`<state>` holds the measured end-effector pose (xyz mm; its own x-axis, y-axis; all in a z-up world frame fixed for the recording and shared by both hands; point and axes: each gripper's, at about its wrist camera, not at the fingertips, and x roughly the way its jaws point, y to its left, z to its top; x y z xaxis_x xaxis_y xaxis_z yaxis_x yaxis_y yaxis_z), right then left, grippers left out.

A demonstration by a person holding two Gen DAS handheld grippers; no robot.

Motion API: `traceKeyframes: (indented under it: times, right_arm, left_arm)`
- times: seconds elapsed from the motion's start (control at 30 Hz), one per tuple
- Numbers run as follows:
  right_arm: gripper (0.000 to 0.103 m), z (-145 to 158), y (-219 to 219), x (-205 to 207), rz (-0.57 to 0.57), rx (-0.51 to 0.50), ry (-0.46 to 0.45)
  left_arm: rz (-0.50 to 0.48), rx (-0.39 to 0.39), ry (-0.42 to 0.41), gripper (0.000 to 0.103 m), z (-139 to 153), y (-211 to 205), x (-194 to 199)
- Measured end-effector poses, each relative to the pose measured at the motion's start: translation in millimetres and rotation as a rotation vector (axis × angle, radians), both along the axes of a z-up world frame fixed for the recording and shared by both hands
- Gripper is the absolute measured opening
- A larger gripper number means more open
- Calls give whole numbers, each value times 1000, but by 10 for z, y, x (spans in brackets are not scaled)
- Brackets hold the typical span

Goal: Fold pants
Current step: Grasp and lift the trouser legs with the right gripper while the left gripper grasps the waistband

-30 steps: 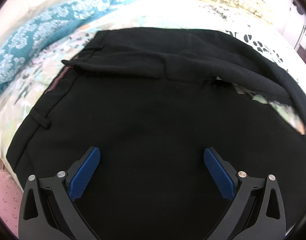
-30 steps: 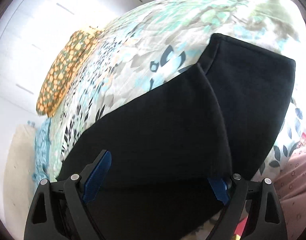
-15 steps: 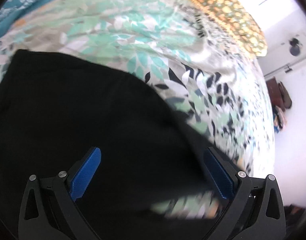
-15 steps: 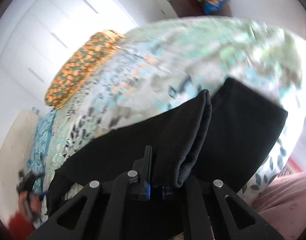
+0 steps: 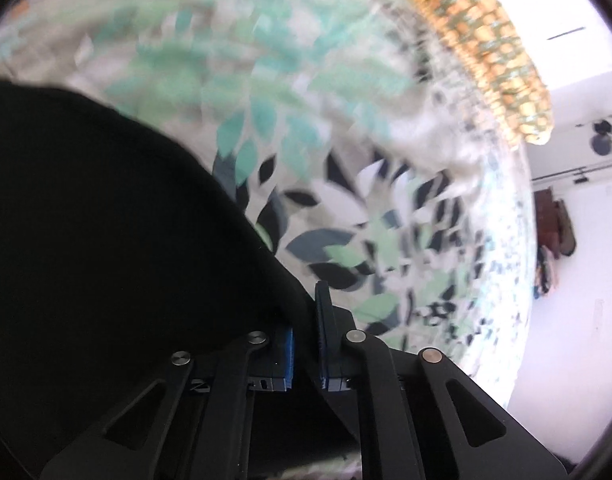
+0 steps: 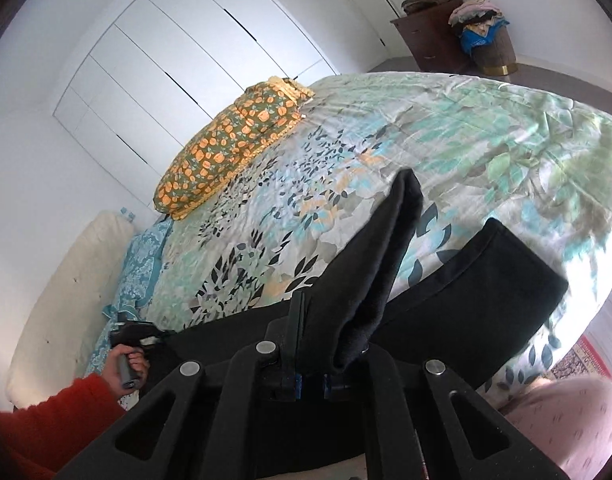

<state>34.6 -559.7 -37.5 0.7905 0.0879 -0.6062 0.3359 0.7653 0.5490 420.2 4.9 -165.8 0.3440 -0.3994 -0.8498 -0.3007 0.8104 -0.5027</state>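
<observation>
Pants point(image 6: 478, 292) — black, and partly doubled over — lie on the bed under both of my tools. My right hand-held gripper point(image 6: 311, 360) has its jaws closed tight on a fold of the cloth; that fold stands up from between the pads and rises ahead of the fingers as a tall black flap, lifted clear of the bedspread point(image 6: 486, 128), while the rest of the garment spreads flat just ahead and to the right of the fingers. My left hand-held gripper point(image 5: 306, 344) is likewise clamped shut on the pants point(image 5: 106, 240): the blue pads point(image 5: 324, 344) press a thin edge of black fabric between them, and the bulk of the cloth fills everything to the left of that tool. To its right and ahead I see only the leaf-printed bedspread point(image 5: 346, 200), smeared by blur.

From the right wrist view, the left tool shows down at the left, held in a hand point(image 6: 124, 364) with a red sleeve point(image 6: 54, 420) behind it, at the far end of the black cloth. Well ahead of the right tool lies an orange-patterned pillow point(image 6: 230, 140), and off to the left a teal patterned cloth point(image 6: 144, 256) beside a cream cushion point(image 6: 70, 300). Beyond the bed stand white wardrobe doors point(image 6: 194, 52), and far ahead to the right a dark dresser point(image 6: 430, 36) next to a basket point(image 6: 490, 44) heaped with clothes.
</observation>
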Motion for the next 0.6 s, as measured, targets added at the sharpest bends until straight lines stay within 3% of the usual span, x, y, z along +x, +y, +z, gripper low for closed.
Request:
traceKeyframes:
  times: [0.13, 0.2, 0.27, 0.33, 0.4, 0.47, 0.53, 0.6]
  right_arm:
    - [7, 161, -181, 356, 44, -15, -31]
    - [7, 253, -235, 494, 72, -10, -45]
    - [7, 214, -292, 621, 107, -6, 2]
    - [7, 40, -338, 688, 129, 16, 96]
    - [7, -274, -368, 710, 138, 31, 242]
    - [7, -690, -365, 700, 150, 12, 426]
    - [7, -985, -346, 655, 163, -19, 540]
    - [7, -1149, -356, 602, 167, -39, 600]
  left_arm:
    - [-17, -2, -231, 7, 896, 217, -378]
    - [-13, 9, -363, 7, 1402, 455, -843]
    - [-4, 39, -428, 7, 1626, 650, -1359]
    - [10, 72, -420, 8, 1545, 772, -1935]
    - [7, 153, -333, 8, 1130, 735, -2453]
    - [-45, 210, -195, 8, 588, 616, -2706]
    - [-53, 174, -114, 7, 232, 554, -2823]
    - [-66, 154, -79, 7, 60, 463, -2886]
